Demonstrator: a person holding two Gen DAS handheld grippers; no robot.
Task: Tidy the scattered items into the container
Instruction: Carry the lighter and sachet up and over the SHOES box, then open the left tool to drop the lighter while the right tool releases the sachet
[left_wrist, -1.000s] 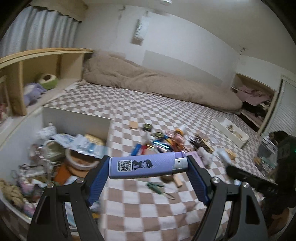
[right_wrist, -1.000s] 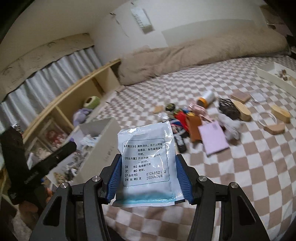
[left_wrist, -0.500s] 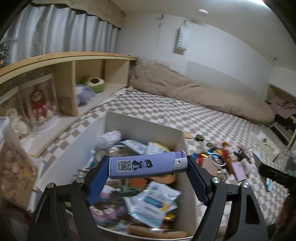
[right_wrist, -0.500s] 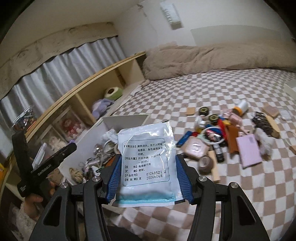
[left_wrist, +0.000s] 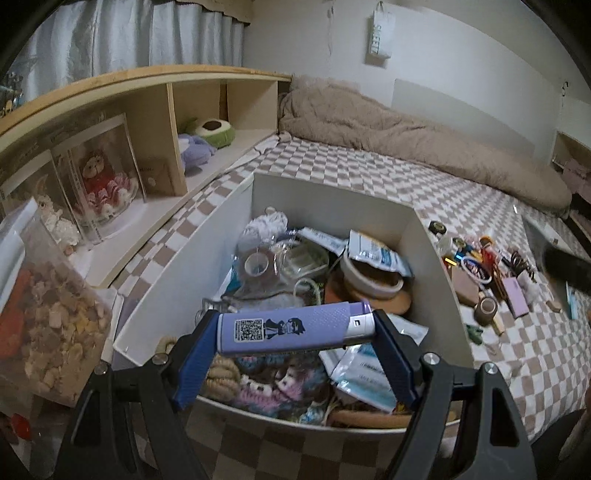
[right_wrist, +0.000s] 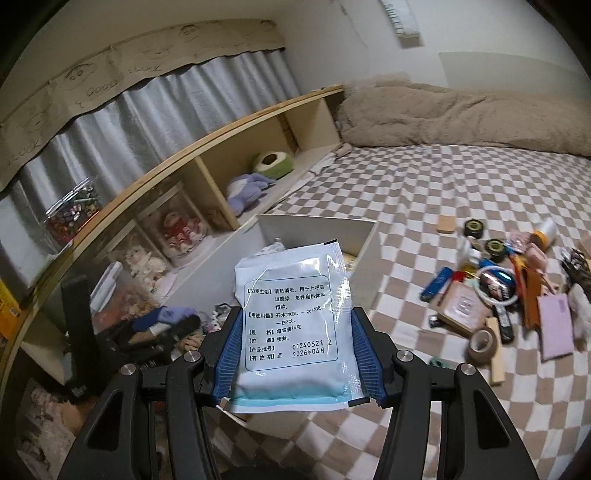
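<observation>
— What does each gripper carry over the checked bed (left_wrist: 369, 184)?

— The left gripper (left_wrist: 293, 334) clamps a purple lighter (left_wrist: 291, 326) end to end, jaws spread wide, above the near end of the white box (left_wrist: 432, 258). The right gripper (right_wrist: 293, 354) pinches a white sachet (right_wrist: 295, 314) by its side edges, jaws fairly narrow, the packet upright with printed text facing the camera.

— Where is the box, and what is in it?

— It sits at the bed's left edge, beside the wooden shelf (left_wrist: 155, 107). Inside lies a heap: a tape roll (left_wrist: 369, 278), more sachets, crochet pieces, a clear bag. Much of the pile is tangled and hard to name, and the lighter hides its middle.

— And the right view?

— The sachet covers most of the box (right_wrist: 332, 229); only its far wall and right corner show. The left gripper (right_wrist: 162, 325) is a dark blur at lower left.

— What is still loose?

— A cluster (right_wrist: 498, 288) lies on the bed to the box's right: tape rolls, a pink card, a blue tube, wooden blocks. The far-right pieces are cut off by the frame.
</observation>
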